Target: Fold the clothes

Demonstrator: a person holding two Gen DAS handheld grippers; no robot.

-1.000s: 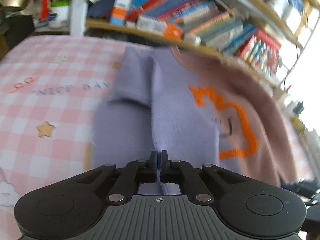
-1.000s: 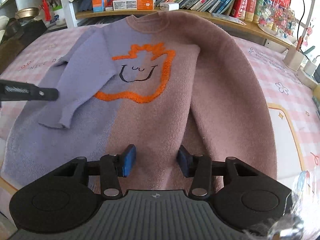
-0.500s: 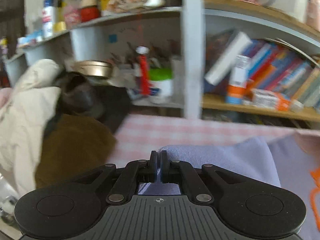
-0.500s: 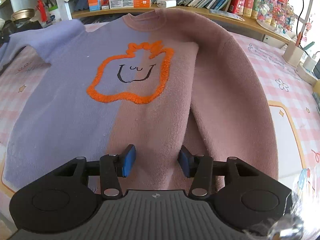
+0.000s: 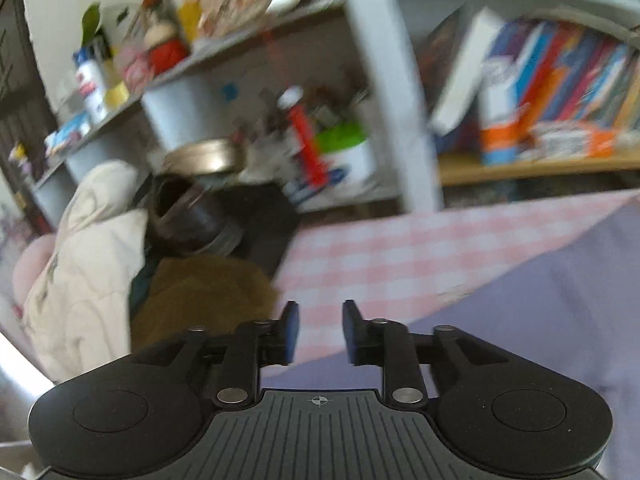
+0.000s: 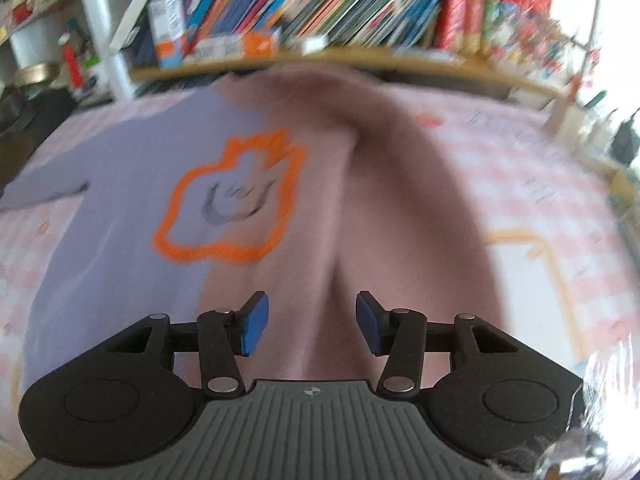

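Note:
A sweater (image 6: 256,184), lilac on its left half and dusty pink on its right with an orange outline figure on the chest, lies face up on the pink checked cloth (image 6: 552,184). Its lilac sleeve (image 5: 532,300) stretches out to the left across the cloth. My left gripper (image 5: 316,332) is open and empty just above that sleeve's end, pointing at the shelves. My right gripper (image 6: 308,320) is open and empty above the pink lower part, near the pink sleeve (image 6: 424,216).
A bookshelf (image 6: 320,4) full of books runs along the far edge. To the left stand shelves with bottles, a metal tin (image 5: 204,156), and a heap of cream and brown clothes (image 5: 88,264) beside the cloth's left edge. Small items (image 6: 624,140) sit at the far right.
My left gripper carried the lilac sleeve from over the chest out to the left, then opened and let it go. My right gripper has moved forward over the sweater, still open.

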